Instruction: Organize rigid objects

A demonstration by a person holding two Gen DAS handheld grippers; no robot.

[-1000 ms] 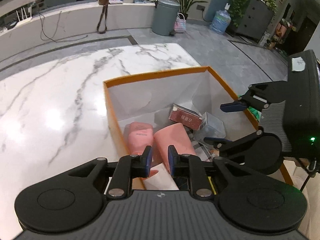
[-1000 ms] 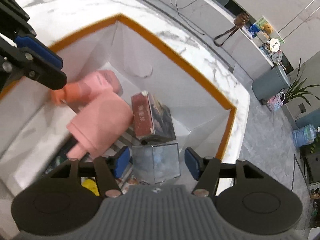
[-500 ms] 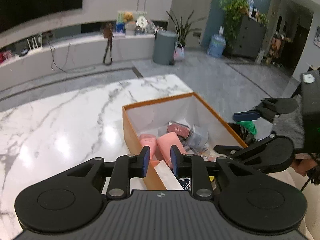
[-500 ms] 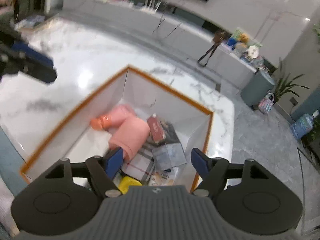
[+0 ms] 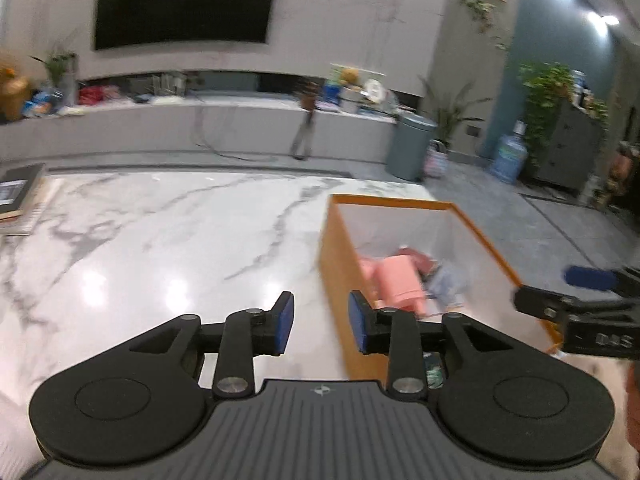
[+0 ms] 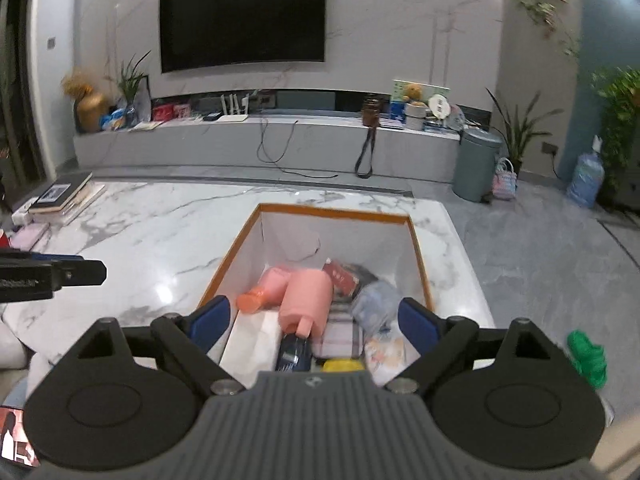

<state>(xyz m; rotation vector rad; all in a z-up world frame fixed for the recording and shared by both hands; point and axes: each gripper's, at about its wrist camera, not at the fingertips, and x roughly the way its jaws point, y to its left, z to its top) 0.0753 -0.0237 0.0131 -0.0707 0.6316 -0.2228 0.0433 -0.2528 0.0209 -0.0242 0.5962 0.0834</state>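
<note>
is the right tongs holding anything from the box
No, the right tongs stand wide open and empty above the orange-rimmed box, where the pink bottles lie.

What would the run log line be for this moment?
left gripper: open, empty | right gripper: open, empty | orange box: holds pink bottles | phase: both above table

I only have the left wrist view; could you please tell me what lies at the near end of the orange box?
Observer: A dark blue pack and a yellow item lie there, just nearer than the larger pink bottle.
Operator: Thank you. Is the right gripper holding anything?
Observer: No, its jaws stand wide open and empty above the box.
Operator: Anything off to the box's right?
Observer: A green object shows past the table edge.
</note>
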